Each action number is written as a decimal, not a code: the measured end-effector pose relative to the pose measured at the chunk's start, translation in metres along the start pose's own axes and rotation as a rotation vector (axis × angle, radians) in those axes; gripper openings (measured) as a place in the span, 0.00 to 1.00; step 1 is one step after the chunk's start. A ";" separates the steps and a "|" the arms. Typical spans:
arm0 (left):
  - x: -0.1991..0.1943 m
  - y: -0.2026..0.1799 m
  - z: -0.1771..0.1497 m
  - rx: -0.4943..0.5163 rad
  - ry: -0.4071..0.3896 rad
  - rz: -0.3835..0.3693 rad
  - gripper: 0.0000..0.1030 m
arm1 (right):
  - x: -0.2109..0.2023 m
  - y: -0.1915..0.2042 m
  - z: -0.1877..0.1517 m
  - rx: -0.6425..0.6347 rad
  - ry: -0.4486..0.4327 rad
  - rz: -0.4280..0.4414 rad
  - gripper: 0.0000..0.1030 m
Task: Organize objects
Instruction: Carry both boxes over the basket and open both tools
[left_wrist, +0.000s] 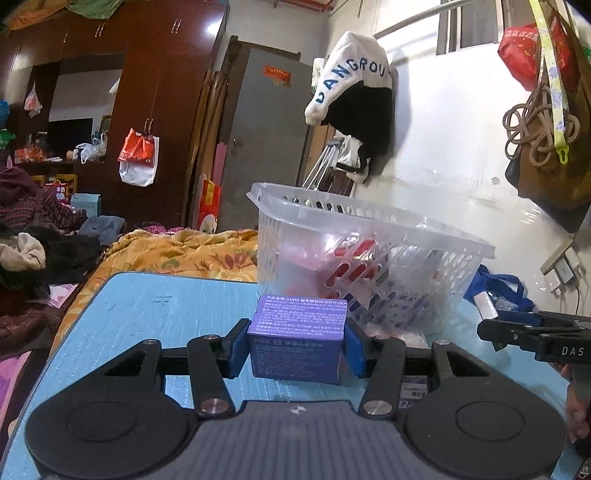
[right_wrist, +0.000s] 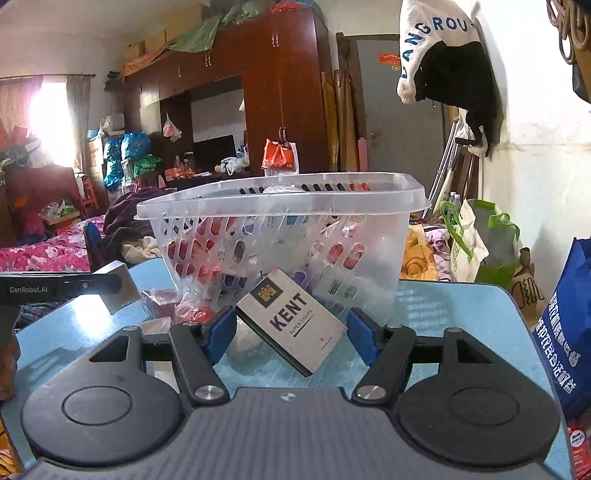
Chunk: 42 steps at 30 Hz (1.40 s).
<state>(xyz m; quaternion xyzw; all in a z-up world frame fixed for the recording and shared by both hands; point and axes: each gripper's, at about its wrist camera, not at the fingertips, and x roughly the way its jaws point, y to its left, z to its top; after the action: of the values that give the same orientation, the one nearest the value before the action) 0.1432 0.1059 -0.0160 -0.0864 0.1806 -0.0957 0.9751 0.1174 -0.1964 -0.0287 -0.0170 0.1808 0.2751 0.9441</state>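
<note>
2 boxes are ready to go. On the left, the left hand-held gripper (left_wrist: 295, 345) has its blue pads pressed on both sides of a purple box (left_wrist: 298, 338), low over the blue tabletop (left_wrist: 147, 314). The clear basket (left_wrist: 369, 236) sits just behind it, a bit to the right. On the right, the right hand-held gripper (right_wrist: 291, 334) is about half open, pinching a tilted white KENT pack (right_wrist: 291, 325) by its corners, with the basket straight ahead, so both must lift over its rim.

Between right gripper (right_wrist: 291, 334) fingers: white pack (right_wrist: 291, 325) reading "KENT SUPER LIGHTS". Between left gripper (left_wrist: 295, 349) fingers: purple box (left_wrist: 297, 343) marked "LUHA", "PICC". Beyond the basket: hanging garment (left_wrist: 351, 88), "DANGROU".
</note>
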 end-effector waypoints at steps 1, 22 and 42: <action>-0.001 0.001 0.000 0.000 -0.001 -0.002 0.54 | 0.000 0.000 0.000 0.001 -0.002 0.000 0.67; -0.017 0.002 -0.003 0.008 -0.118 0.014 0.54 | -0.014 -0.002 -0.003 0.028 -0.075 -0.009 0.67; 0.040 -0.056 0.136 0.023 -0.047 -0.091 0.54 | 0.019 -0.004 0.128 -0.098 -0.137 -0.108 0.67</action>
<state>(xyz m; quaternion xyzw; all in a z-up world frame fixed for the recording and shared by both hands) 0.2217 0.0610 0.1072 -0.0855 0.1524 -0.1401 0.9746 0.1770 -0.1736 0.0842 -0.0539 0.1010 0.2327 0.9658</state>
